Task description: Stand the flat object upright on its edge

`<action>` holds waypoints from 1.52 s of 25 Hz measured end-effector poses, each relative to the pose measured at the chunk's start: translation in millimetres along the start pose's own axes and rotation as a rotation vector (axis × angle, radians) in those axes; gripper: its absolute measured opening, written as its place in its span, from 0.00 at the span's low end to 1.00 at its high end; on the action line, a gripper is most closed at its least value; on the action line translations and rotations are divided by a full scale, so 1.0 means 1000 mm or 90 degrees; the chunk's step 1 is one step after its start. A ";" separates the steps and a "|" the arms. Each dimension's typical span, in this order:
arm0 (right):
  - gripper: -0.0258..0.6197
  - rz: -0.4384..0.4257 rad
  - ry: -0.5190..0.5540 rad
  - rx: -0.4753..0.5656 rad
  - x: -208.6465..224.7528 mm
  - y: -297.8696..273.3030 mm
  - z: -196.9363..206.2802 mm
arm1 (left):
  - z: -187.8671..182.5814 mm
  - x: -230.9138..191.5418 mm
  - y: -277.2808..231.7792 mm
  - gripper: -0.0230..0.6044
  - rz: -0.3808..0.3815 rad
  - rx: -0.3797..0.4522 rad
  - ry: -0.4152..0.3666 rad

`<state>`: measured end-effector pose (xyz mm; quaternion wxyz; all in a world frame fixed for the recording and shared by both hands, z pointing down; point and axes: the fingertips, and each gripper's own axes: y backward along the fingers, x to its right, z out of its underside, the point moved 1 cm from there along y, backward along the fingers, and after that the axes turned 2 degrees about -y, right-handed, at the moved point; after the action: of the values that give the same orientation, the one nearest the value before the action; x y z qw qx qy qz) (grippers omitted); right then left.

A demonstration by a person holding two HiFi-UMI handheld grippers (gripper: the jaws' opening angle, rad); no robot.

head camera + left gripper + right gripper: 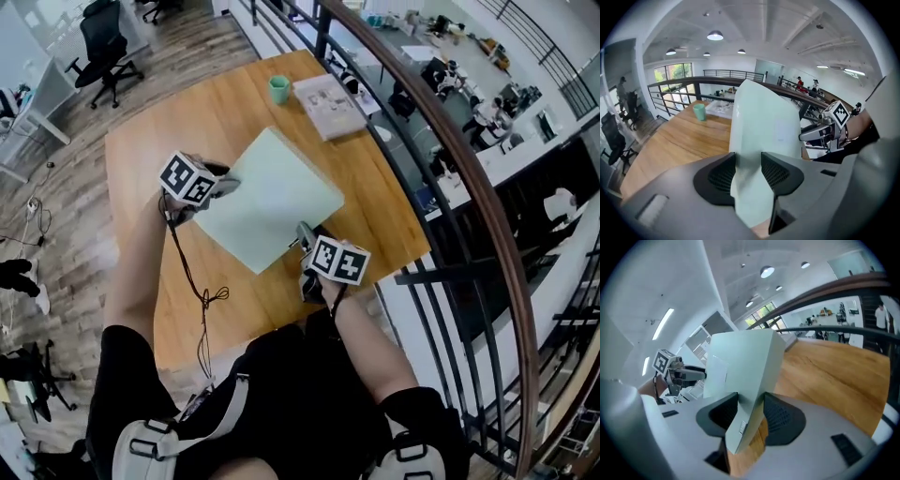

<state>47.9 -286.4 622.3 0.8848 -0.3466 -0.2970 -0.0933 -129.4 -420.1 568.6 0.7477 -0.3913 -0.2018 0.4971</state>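
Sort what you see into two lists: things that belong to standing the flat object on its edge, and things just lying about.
Belongs to the job: pale green flat object; left hand-held gripper and right hand-held gripper, each clamped on it; wooden table.

Lying about: green cup; printed booklet; both at the table's far end.

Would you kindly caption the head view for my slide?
Green board clamped at opposite edges by left gripper and right gripper, at the table.
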 end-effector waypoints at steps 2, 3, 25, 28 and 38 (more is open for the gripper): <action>0.29 -0.006 0.054 0.008 -0.007 -0.004 -0.016 | -0.001 -0.003 0.015 0.32 -0.034 0.024 0.005; 0.29 -0.011 0.080 0.012 -0.011 -0.007 -0.024 | -0.001 -0.004 0.021 0.31 -0.052 0.037 0.007; 0.29 -0.169 0.583 0.161 -0.150 -0.080 -0.236 | -0.030 -0.068 0.137 0.29 -0.461 0.407 0.164; 0.29 -0.179 0.625 0.167 -0.154 -0.097 -0.241 | -0.019 -0.076 0.125 0.28 -0.477 0.406 0.201; 0.29 -0.184 0.646 0.130 -0.125 -0.162 -0.230 | 0.017 -0.099 0.062 0.27 -0.500 0.392 0.302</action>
<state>-7.2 -565.0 504.8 0.9246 -0.1255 0.1160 -0.3405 -219.1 -490.9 539.2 0.9817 -0.1515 -0.0039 0.1151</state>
